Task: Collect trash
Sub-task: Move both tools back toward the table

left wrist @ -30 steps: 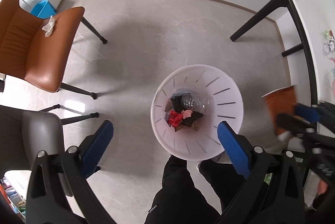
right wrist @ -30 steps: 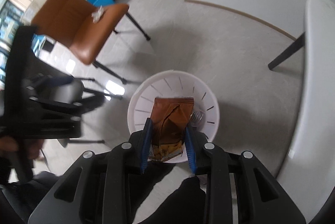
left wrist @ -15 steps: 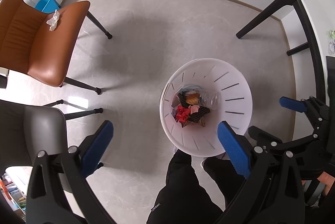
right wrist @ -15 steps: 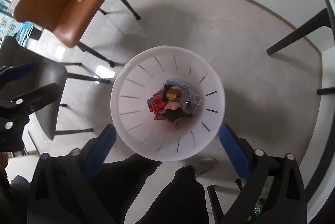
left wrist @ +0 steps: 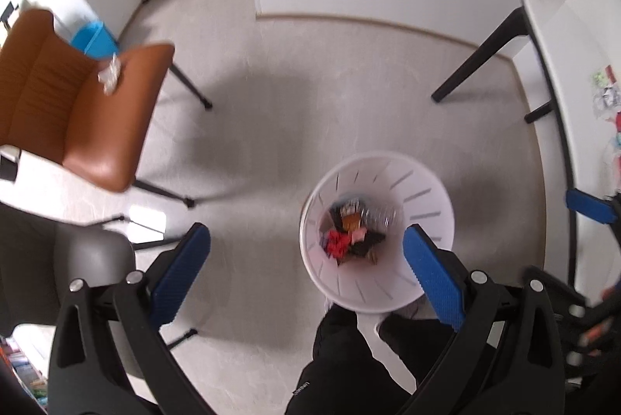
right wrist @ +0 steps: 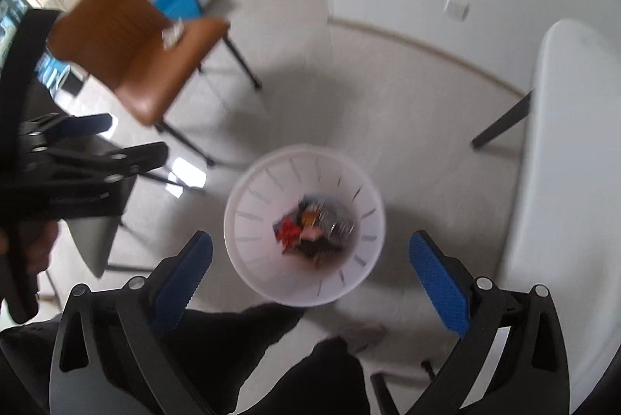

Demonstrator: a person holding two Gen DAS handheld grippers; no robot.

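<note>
White slotted plastic: a round waste bin (left wrist: 423,193) is seen from above, standing on the pale grey floor (left wrist: 310,96) just ahead of the person's dark-trousered legs (left wrist: 341,356). Mixed trash (left wrist: 351,234) is heaped at its bottom; red, orange, pink and black scraps are made out, though motion blur hides what each piece is.

Left gripper (left wrist: 306,265): jaws spread wide, released, nothing between the blue pads (left wrist: 180,269). It is held above the bin, pointed steeply down, with the bin lying toward its right pad.

Right gripper (right wrist: 310,271): jaws likewise released and wide apart, nothing held. The bin (right wrist: 252,221) is framed between its blue pads (right wrist: 438,285), well below them.

Brown leather chair (left wrist: 81,104) is noted at the left, well apart from the bin, with a crumpled pale scrap (left wrist: 110,77) lying on its seat. A grey chair (left wrist: 89,256) stands nearer, beside the left gripper's view edge.

White surface (left wrist: 559,73) with black legs is recorded at the right; small colourful items near its far edge are too blurred to identify.
</note>
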